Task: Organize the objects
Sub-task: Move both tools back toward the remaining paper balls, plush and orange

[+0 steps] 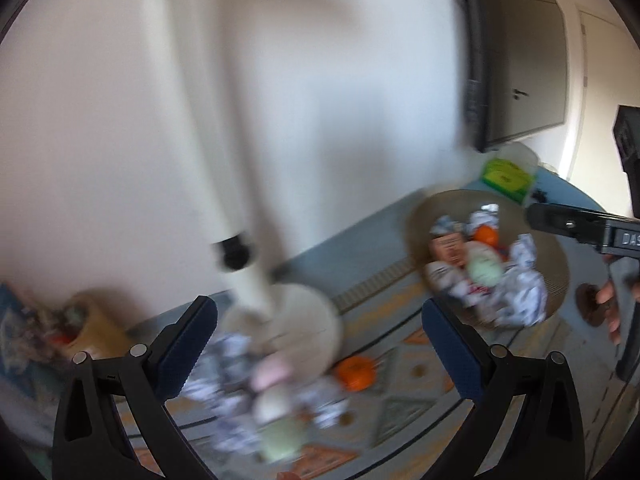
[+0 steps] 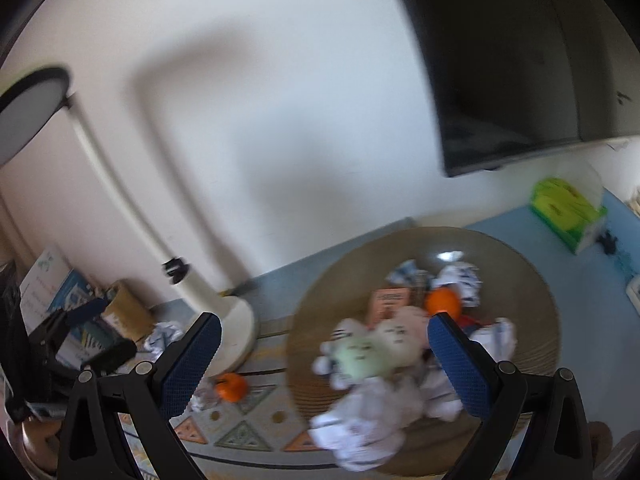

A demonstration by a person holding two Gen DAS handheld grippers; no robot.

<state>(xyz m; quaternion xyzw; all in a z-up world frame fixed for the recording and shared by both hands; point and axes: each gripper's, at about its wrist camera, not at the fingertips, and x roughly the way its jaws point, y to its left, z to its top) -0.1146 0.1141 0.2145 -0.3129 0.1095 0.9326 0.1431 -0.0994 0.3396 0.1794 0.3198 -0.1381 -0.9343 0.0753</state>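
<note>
Your left gripper (image 1: 320, 344) has its jaws spread wide with nothing between the pads; below the gap lies a blurred heap of crumpled paper (image 1: 224, 392) and soft pastel toys (image 1: 276, 404) on the patterned tabletop (image 1: 404, 408). An orange ball (image 1: 354, 372) rests just beside that heap, near the round base of the cream lamp (image 1: 256, 280). Your right gripper (image 2: 324, 356) also has its jaws wide and empty. It hangs over the tan bowl (image 2: 520, 280), which holds crumpled paper (image 2: 360, 432), a green toy (image 2: 360, 356), a pale toy (image 2: 400, 336), a small card (image 2: 390, 302) and a second orange ball (image 2: 442, 302). A green box (image 2: 564, 208) stands well apart at the far right, below the dark screen (image 2: 520, 60) on the wall. In the left view, your right gripper (image 1: 576, 228) shows at the right edge beside the bowl (image 1: 556, 276).
</note>
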